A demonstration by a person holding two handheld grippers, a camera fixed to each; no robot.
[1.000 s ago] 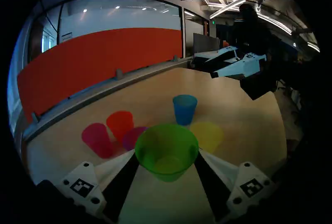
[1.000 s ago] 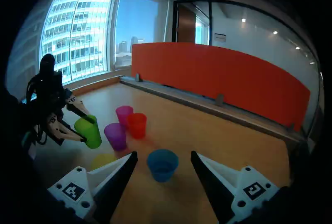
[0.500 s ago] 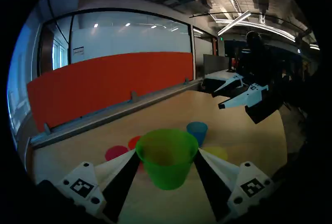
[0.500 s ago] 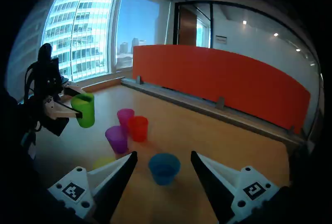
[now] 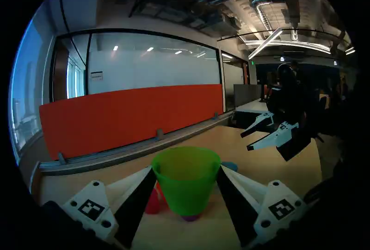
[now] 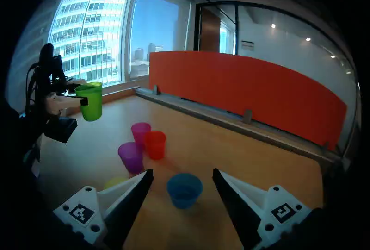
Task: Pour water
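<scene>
The green cup (image 5: 186, 183) is held upright above the table (image 6: 222, 157), clamped between the fingers of the left gripper (image 5: 185, 170). The fingers of the right gripper (image 6: 181, 172) are spread apart on nothing; a blue cup (image 6: 184, 190) is seen standing on the table near them.

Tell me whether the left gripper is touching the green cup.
Touching. The left gripper view shows the left gripper with its fingers pressed against both sides of the green cup, no gap on either side.
</scene>
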